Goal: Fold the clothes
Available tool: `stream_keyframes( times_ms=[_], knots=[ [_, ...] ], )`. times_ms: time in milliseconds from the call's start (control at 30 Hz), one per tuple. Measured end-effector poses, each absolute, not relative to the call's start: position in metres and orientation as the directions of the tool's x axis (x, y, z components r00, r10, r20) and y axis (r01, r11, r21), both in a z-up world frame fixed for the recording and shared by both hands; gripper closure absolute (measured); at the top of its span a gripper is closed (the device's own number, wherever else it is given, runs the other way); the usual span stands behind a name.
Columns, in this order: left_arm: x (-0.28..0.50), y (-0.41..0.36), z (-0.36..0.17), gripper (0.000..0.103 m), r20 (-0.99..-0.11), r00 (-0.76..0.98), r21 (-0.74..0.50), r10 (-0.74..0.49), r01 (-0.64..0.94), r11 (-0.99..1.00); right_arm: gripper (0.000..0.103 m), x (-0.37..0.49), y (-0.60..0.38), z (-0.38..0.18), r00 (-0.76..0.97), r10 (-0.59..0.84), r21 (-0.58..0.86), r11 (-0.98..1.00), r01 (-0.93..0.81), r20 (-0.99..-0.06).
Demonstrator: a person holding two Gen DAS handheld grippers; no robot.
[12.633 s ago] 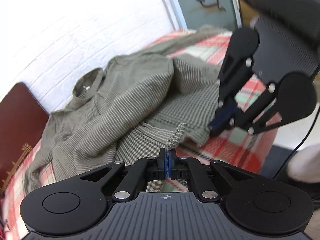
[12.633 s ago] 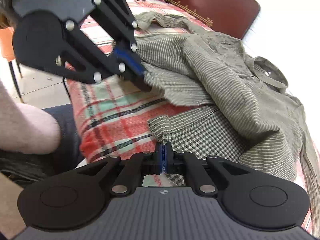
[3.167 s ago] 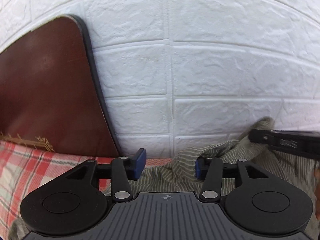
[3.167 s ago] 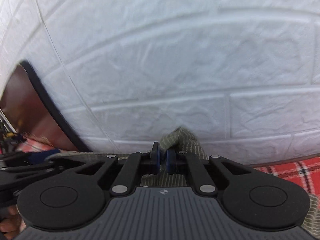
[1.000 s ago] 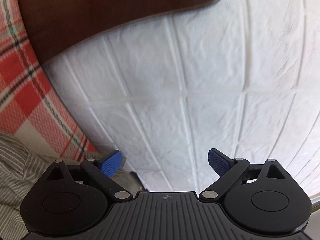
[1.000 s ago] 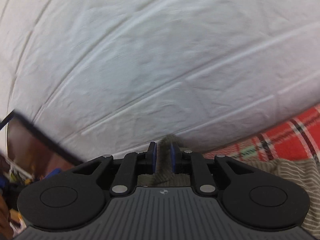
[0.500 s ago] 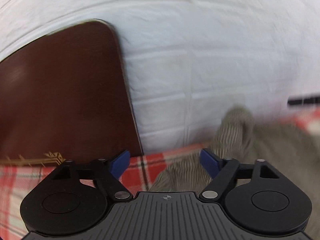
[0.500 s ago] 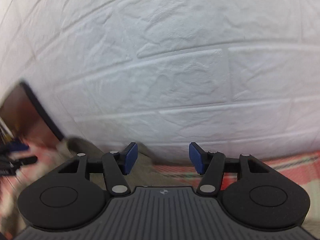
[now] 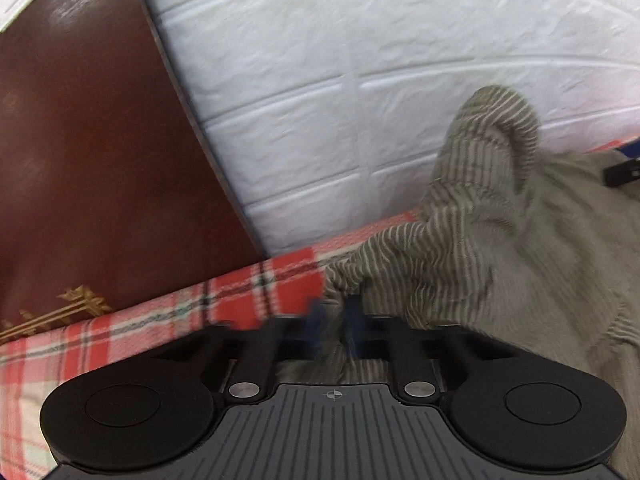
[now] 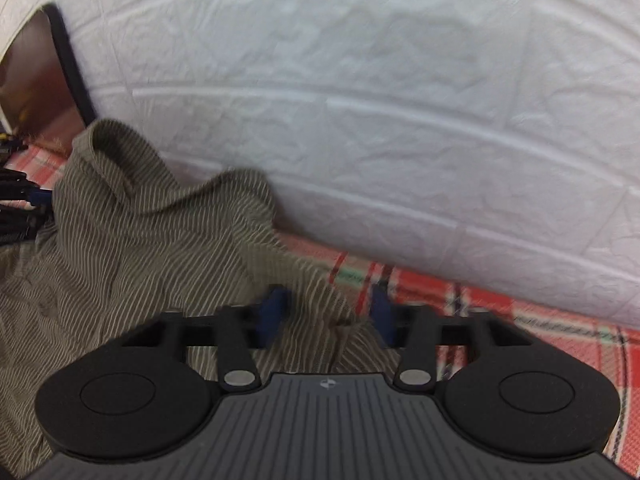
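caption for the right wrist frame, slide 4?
Right gripper open astride a fold of the striped shirt on the plaid cloth.

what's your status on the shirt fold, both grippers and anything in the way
Left gripper nearly shut on striped shirt edge. Right gripper open, shirt fold between its fingers. Shirt bunched on plaid blanket against white wall. Nothing blocking.

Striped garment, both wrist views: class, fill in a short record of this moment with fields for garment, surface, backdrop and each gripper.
garment: olive striped top, rumpled, one fold standing up
surface: red plaid cloth
backdrop: white brick-pattern wall; dark brown board leaning on it
left gripper: blurred, nearly closed around a fabric edge
right gripper: open, fabric between its fingers
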State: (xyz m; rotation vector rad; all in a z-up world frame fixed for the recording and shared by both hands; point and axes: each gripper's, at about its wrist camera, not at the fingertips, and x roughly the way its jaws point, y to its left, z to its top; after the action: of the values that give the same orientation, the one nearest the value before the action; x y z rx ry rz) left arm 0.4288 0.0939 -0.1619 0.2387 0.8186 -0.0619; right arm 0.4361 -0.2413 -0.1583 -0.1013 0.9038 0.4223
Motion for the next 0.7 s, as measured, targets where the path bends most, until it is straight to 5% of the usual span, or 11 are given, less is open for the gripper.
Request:
stream_keyframes(
  times_ms=[200, 367, 467, 567, 633, 700],
  knots=[
    [0.439, 0.101, -0.172, 0.103, -0.709, 0.689, 0.232, 0.153, 0.022, 0.972, 0.099, 0.427, -0.276, -0.137, 0.675, 0.298, 0.161, 0.952, -0.259, -0.675],
    [0.447, 0.107, -0.18, 0.103, -0.696, 0.678, 0.265, 0.236, -0.062, 0.962, 0.099, 0.436, -0.284, -0.152, 0.676, 0.218, 0.189, 0.975, -0.117, -0.704],
    [0.452, 0.109, -0.185, 0.092, -0.695, 0.665, 0.282, 0.272, -0.096, 0.955, 0.099, 0.436, -0.299, -0.157, 0.666, 0.23, 0.23, 0.969, -0.09, -0.709],
    [0.452, 0.116, -0.183, 0.086, -0.692, 0.656, 0.289, 0.303, -0.134, 0.948, 0.085, 0.43, -0.317, -0.153, 0.672, 0.269, 0.294, 0.953, -0.08, -0.689],
    [0.452, 0.123, -0.18, 0.082, -0.696, 0.647, 0.277, 0.311, -0.158, 0.948, 0.059, 0.425, -0.326, -0.148, 0.676, 0.294, 0.314, 0.944, -0.096, -0.676],
    [0.45, 0.13, -0.178, 0.072, -0.708, 0.641, 0.253, 0.296, -0.161, 0.954, 0.058, 0.419, -0.331, -0.145, 0.661, 0.336, 0.328, 0.934, -0.141, -0.671]
  ],
)
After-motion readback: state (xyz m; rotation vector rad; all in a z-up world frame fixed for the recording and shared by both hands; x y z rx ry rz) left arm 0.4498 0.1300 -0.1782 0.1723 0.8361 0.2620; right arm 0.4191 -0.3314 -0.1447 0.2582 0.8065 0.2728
